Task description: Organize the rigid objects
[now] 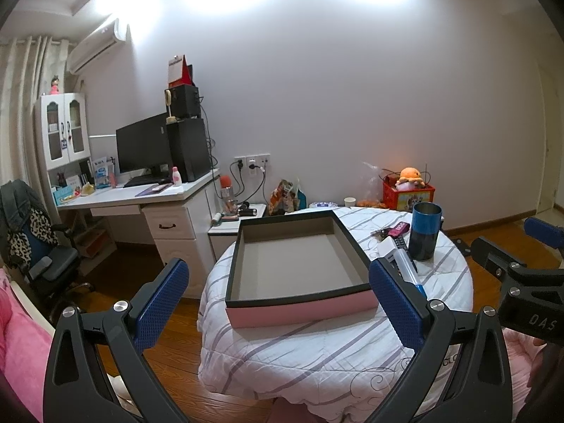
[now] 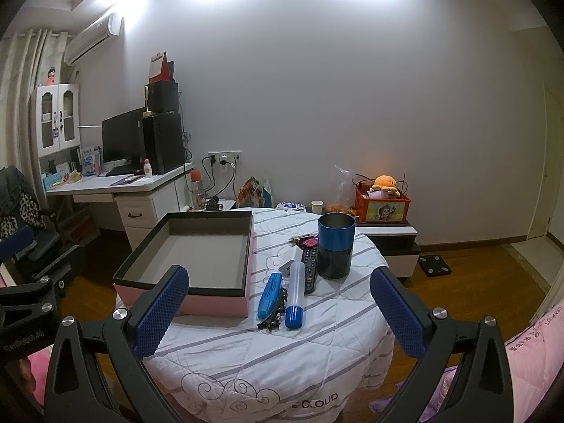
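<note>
A round table draped in a white quilted cover with grey stripes fills the lower middle of both views. On it, left of centre in the right wrist view, lies a shallow rectangular box with pink outer walls, a black rim and a bare grey floor. Just right of the box, low in the frame, a bright blue highlighter pen lies alongside a clear plastic tube with a blue cap, with a small black clip-like item between their near ends; what it is cannot be told for certain. Behind them a black remote control rests beside a tall cylindrical tin, blue above and black below, standing upright, and a bunch of keys with a pink tag lies at the tin's left.

The left gripper hangs before the box with its blue-padded fingers spread wide, holding nothing. The right gripper is likewise spread wide and empty, framing the pens from the table's near edge.
</note>
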Motion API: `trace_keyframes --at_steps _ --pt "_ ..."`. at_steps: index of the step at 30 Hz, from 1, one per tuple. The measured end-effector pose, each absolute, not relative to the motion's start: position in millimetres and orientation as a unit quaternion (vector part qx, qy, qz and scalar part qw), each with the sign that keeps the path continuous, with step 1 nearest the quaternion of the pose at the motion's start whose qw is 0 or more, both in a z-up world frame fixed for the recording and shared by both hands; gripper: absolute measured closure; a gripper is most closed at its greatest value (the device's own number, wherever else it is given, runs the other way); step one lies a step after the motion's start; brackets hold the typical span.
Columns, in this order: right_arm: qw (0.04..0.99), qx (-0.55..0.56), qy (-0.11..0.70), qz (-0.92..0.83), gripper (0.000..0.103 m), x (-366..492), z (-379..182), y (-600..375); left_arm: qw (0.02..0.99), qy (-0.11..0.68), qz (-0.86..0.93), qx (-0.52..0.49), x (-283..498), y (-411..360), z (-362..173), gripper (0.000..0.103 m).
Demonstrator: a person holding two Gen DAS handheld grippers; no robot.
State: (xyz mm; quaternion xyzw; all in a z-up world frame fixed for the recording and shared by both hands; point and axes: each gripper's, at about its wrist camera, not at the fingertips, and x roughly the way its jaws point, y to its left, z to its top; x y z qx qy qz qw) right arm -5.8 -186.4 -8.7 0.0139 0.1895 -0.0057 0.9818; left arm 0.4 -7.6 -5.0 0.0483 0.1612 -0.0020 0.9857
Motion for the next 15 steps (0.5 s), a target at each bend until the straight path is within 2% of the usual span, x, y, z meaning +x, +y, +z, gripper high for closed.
trace_keyframes --at_steps 15 --pt "0.993 0.012 0.118 -0.001 0.000 -21.7 0.9 -180.7 0.988 0.153 -0.002 0.033 -2.2 -0.9 -3.3 0.000"
